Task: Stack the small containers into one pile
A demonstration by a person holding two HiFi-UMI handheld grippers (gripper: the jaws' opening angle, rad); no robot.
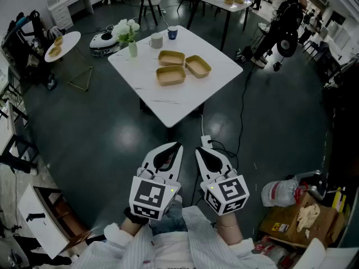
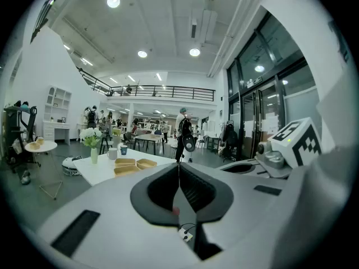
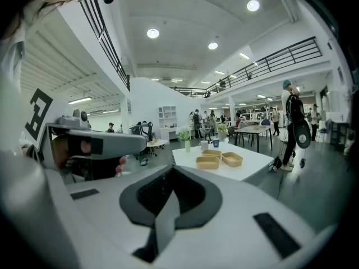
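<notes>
The head view looks steeply down from above the person, with the left gripper (image 1: 178, 145) and right gripper (image 1: 198, 149) close at the bottom edge and the white table (image 1: 168, 102) well ahead across the dark floor. The left gripper view sits low behind its own jaws and faces level across the hall, the table far off at left. The right gripper view faces likewise, the table right of centre. All 3 views share that table and its 3 tan containers (image 1: 171, 75); each gripper view also catches the other gripper at its edge.
</notes>
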